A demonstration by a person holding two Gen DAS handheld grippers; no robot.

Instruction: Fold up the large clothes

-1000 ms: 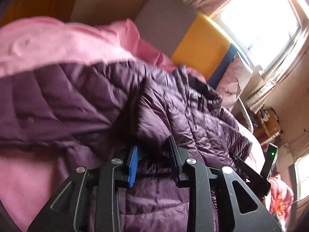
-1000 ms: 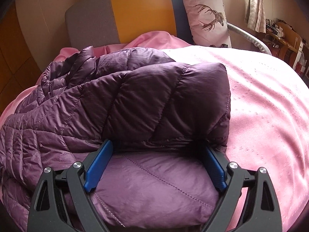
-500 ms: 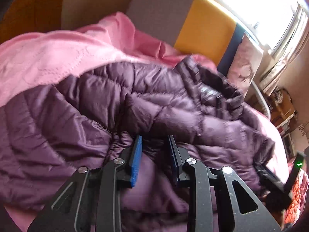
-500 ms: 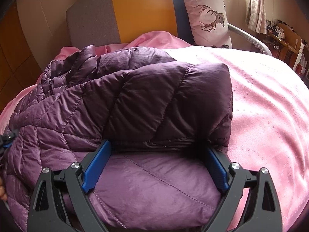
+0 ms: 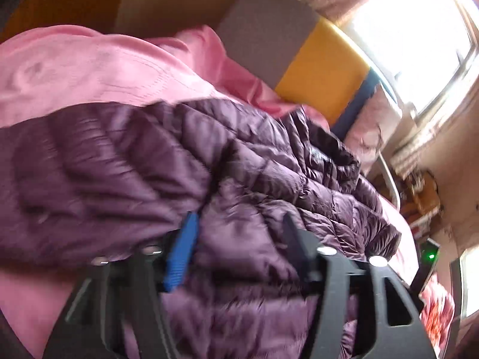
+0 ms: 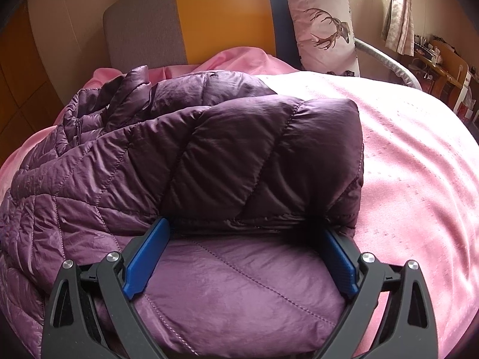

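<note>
Fingers [image 6: 239, 257] of the right gripper stand apart astride the jacket [image 6: 209, 155]; left fingers [image 5: 191, 239] likewise. Jacket: light, puffy, slippery; grip at the seamed hem.

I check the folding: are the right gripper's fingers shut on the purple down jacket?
No, the right gripper stands wide open over the purple down jacket.

I see a bed covered by a pink textured bedspread [image 6: 413, 161], bunched into folds near the grey, yellow and navy padded headboard [image 6: 221, 15]. A purple quilted puffer jacket [image 6: 185, 155] lies directly on it, partly folded over itself. A pale deer-print pillow [image 6: 323, 27] leans against the headboard.
</note>
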